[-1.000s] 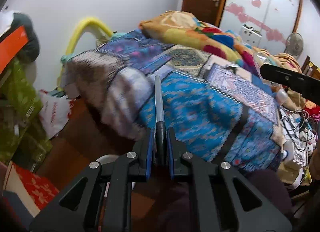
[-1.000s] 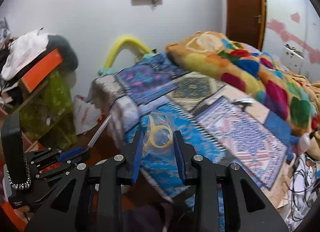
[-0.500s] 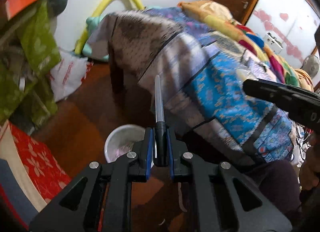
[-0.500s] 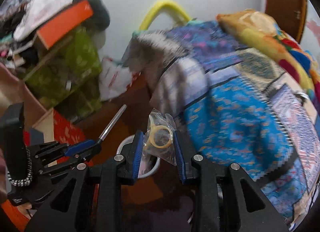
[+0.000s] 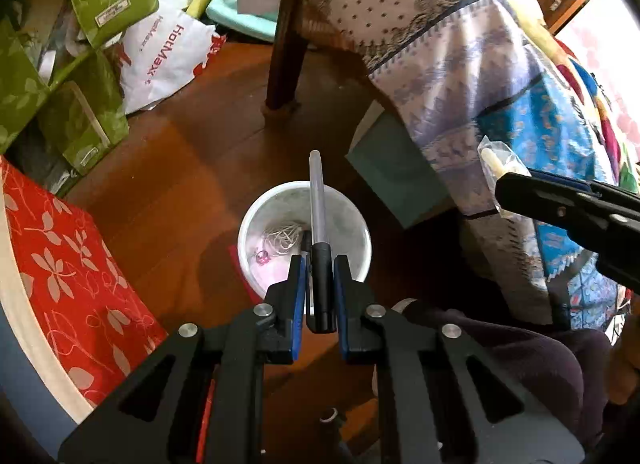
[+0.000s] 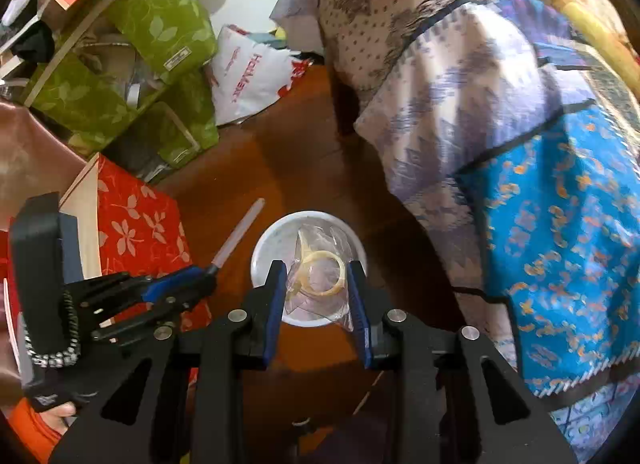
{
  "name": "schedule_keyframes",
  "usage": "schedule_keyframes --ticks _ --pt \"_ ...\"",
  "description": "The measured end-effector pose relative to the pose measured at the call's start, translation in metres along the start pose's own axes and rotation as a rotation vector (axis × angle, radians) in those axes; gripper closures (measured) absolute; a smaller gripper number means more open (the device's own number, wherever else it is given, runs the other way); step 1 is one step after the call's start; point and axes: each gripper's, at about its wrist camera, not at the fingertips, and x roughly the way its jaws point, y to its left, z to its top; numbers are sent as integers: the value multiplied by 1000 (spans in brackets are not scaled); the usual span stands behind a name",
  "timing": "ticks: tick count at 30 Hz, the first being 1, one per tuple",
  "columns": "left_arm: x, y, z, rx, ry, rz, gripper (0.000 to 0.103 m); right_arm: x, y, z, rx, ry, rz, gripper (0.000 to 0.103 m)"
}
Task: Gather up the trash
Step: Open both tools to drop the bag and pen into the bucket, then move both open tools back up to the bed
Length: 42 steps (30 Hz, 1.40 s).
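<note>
Drop-off step: both claws hang over the white bin (image 5: 362, 242) on the floor. The left claw (image 5: 319, 294) pinches a pen (image 5: 316, 199); the right claw (image 6: 319, 296) pinches a clear packet (image 6: 320, 270). Next, I judge, each must spread to release.

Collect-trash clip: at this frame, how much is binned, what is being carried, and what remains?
Done: the white bin on the floor already holds some scraps. In hand: the left hand-held gripper is shut on a pen, and the right hand-held gripper on a clear plastic packet, both lined up with the bin. Left: releasing both items.
</note>
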Motion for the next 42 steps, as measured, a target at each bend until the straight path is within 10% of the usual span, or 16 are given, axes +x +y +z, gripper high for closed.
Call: schedule_keyframes --ticks 5,8,26,42 --pt "5 0 7 -20 -4 3 86 4 1 10 2 5 62 73" --pt "10 4 10 -61 12 -36 52 11 1 13 9 45 90 60" --pt "-50 -14 15 5 -127 61 52 -26 -24 3 47 -45 40 60" --pt "-116 -147 32 202 -270 35 52 -146 -90 -31 110 -314 -45 60"
